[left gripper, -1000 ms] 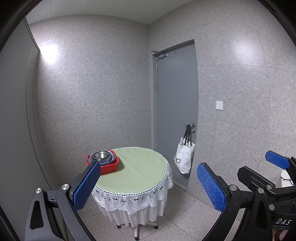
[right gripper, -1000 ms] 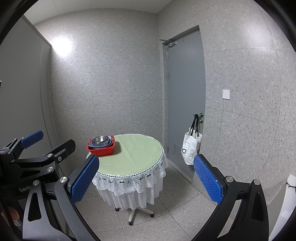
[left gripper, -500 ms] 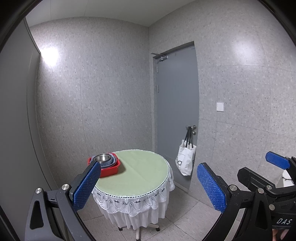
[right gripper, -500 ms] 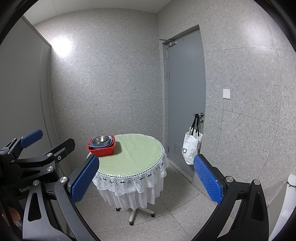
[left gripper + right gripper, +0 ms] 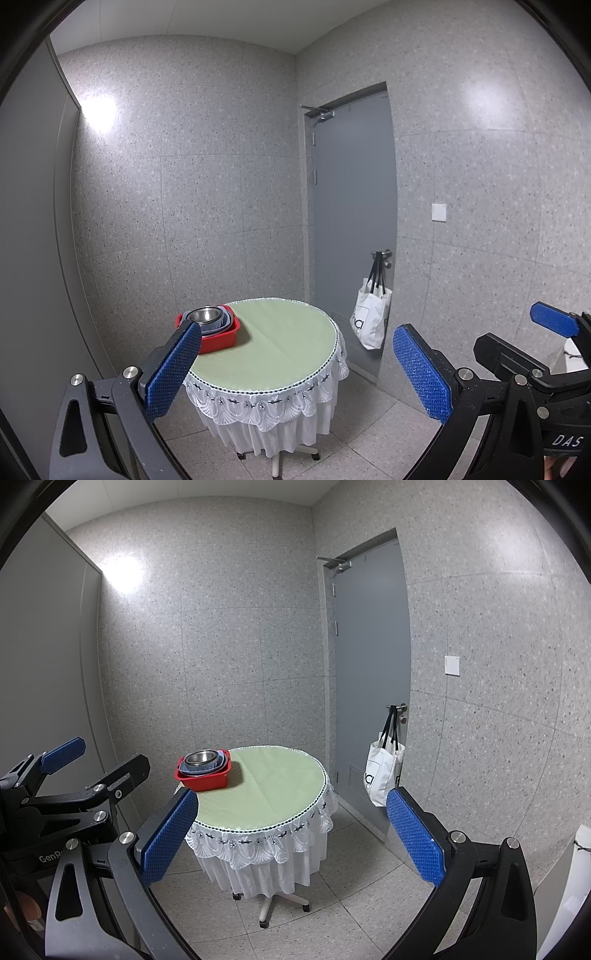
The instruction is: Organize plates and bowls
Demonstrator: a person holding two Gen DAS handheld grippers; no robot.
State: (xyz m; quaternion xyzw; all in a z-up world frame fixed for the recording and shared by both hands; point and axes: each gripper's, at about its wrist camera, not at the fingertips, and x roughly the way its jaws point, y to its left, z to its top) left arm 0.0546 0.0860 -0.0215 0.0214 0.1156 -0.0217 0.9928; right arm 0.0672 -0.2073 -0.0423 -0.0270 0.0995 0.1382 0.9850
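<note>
A red plastic bin point(image 5: 221, 336) point(image 5: 205, 778) stands on the far left of a round table with a green cloth point(image 5: 280, 339) point(image 5: 273, 786). It holds a steel bowl point(image 5: 206, 314) point(image 5: 201, 757) nested in blue-grey dishes point(image 5: 226, 322) point(image 5: 218, 765). My left gripper point(image 5: 295, 365) is open and empty, well short of the table. My right gripper point(image 5: 290, 830) is open and empty too, also back from the table. Each gripper shows at the edge of the other's view.
The table has a white lace skirt point(image 5: 266, 849) and a wheeled base point(image 5: 273, 904) on a tiled floor. A grey door point(image 5: 354, 221) is at the back right, with a white tote bag point(image 5: 371, 319) point(image 5: 382, 775) hanging from its handle. Speckled walls enclose the small room.
The left wrist view has tilted up a little, so the table sits lower in frame. The right wrist view is almost unchanged. Both grippers stay open.
</note>
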